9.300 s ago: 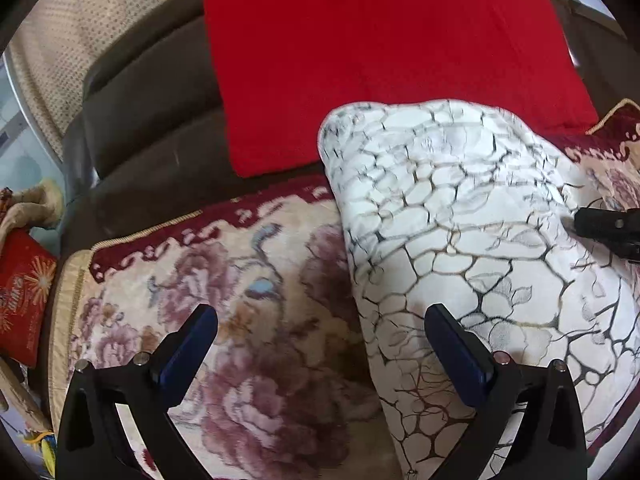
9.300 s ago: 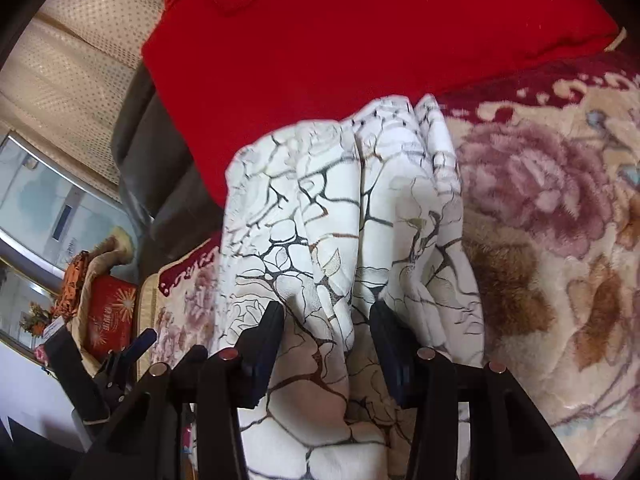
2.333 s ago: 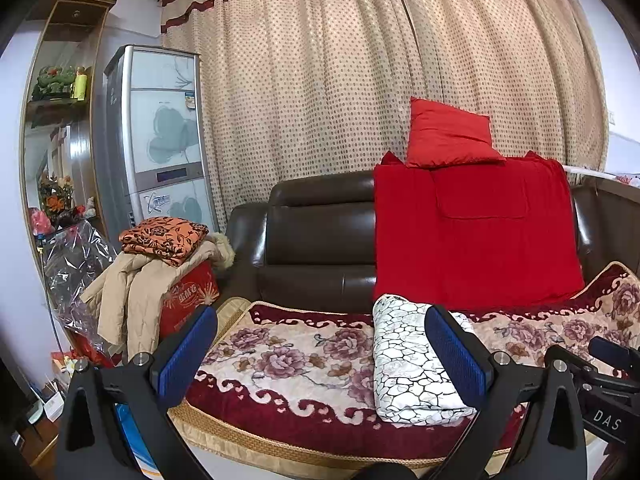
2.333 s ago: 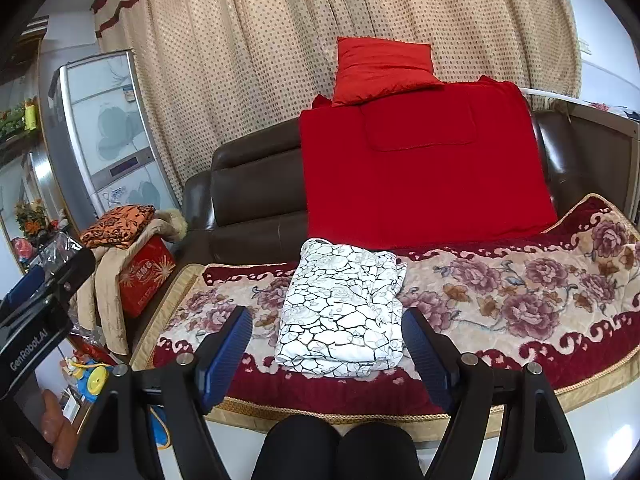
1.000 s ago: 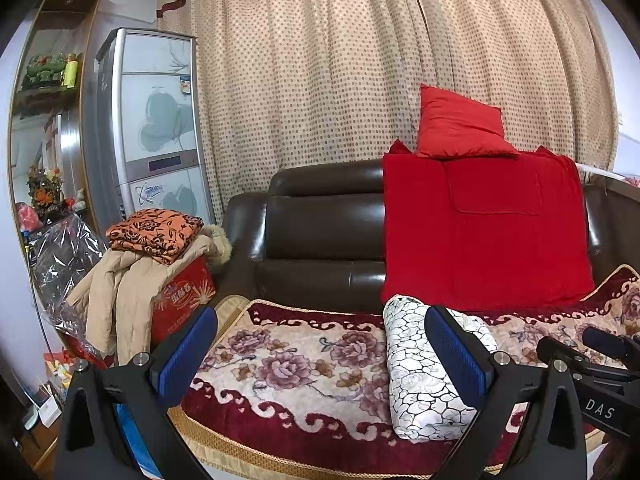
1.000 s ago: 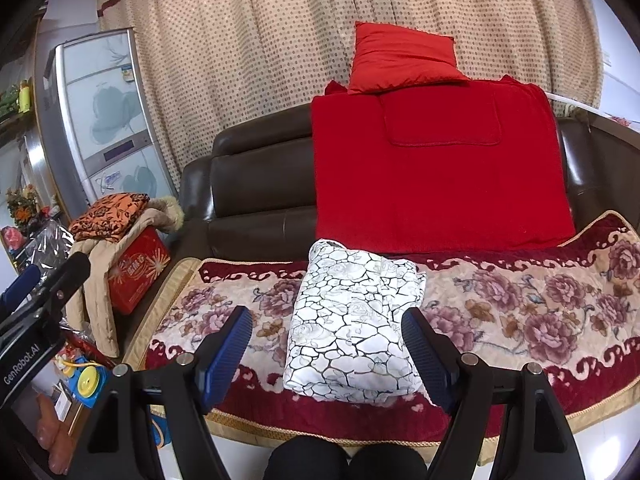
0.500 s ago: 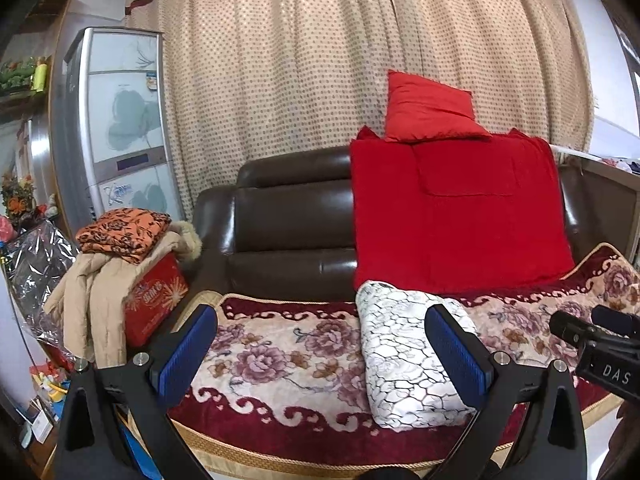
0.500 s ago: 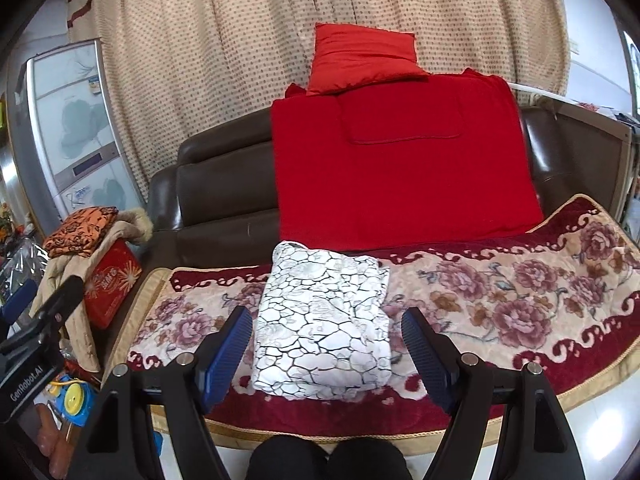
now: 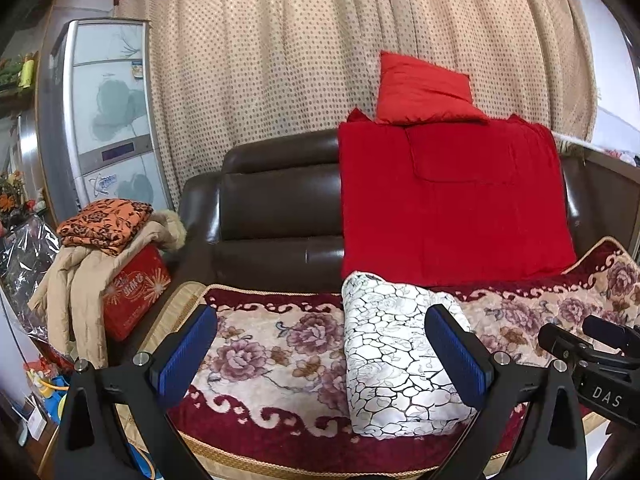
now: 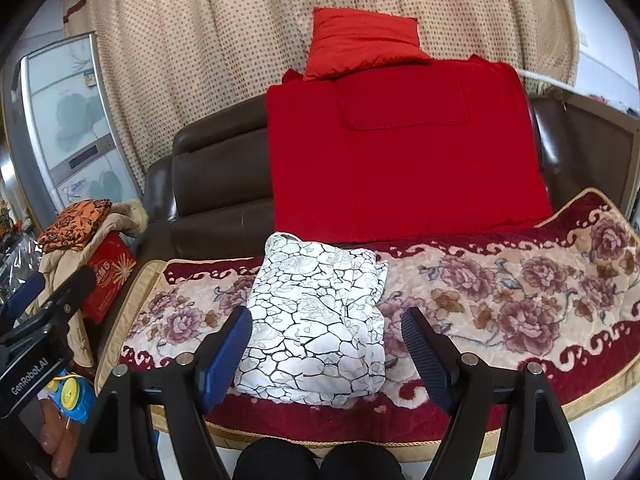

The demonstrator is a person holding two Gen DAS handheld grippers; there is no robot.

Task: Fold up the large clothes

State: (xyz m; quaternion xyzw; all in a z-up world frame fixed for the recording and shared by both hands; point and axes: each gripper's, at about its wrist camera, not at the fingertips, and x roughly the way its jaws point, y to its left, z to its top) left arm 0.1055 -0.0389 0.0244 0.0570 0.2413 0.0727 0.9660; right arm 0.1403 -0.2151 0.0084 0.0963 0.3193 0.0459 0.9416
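Garment (image 10: 316, 320) lies folded on the sofa cover (image 10: 500, 300), both grippers (image 9: 320, 356) (image 10: 326, 354) spread, empty — careless regrasp risks undoing folds.

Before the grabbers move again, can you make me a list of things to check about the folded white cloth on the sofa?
1. White cloth folded into a neat bundle: ok.
2. Bundle resting fully on the flowered blanket, not hanging off the front edge: ok.
3. Left gripper empty, jaws wide apart: ok.
4. Right gripper empty, jaws wide apart: ok.
5. Nothing lying on top of the bundle: ok.
6. Underside layers lying flat: cannot tell, hidden beneath.
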